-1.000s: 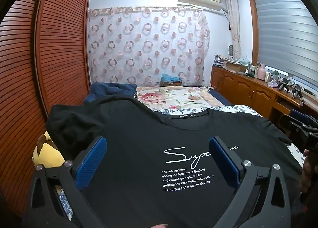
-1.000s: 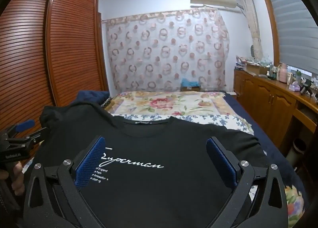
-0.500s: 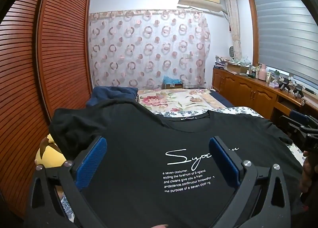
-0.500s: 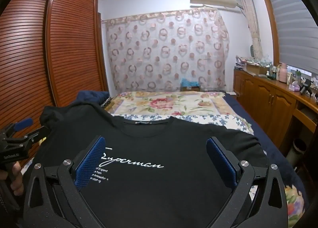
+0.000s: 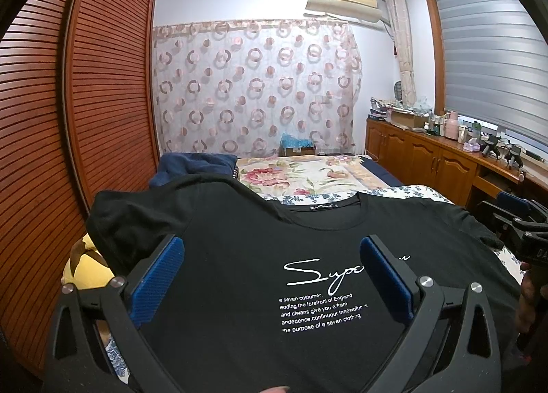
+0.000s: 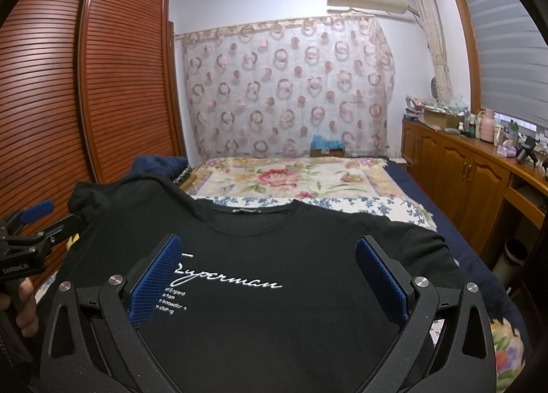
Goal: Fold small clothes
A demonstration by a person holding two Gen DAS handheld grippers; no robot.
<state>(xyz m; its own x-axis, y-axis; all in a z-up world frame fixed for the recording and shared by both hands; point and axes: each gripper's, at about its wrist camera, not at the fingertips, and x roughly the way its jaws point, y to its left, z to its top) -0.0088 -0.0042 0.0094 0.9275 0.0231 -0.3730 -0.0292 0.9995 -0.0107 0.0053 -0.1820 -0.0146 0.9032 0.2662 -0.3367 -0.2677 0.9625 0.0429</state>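
A black T-shirt (image 5: 239, 276) with white "Superman" lettering lies face up and spread out on the bed, collar away from me; it also shows in the right wrist view (image 6: 274, 256). Its left sleeve (image 5: 130, 221) is bunched up. My left gripper (image 5: 272, 276) hovers open and empty over the shirt's left chest. My right gripper (image 6: 267, 276) hovers open and empty over the right chest. Each gripper shows at the edge of the other's view, the right one (image 5: 524, 225) and the left one (image 6: 30, 232).
A floral bedspread (image 6: 291, 180) covers the bed beyond the shirt. A dark blue garment (image 5: 191, 167) lies at the far left. A yellow plush (image 5: 82, 266) sits beside the wooden wardrobe (image 5: 68, 119). Wooden cabinets (image 6: 462, 170) line the right wall.
Both grippers stay open over the shirt. The left wrist view has tipped up slightly, so the shirt sits a little lower in frame. The shirt has not moved.
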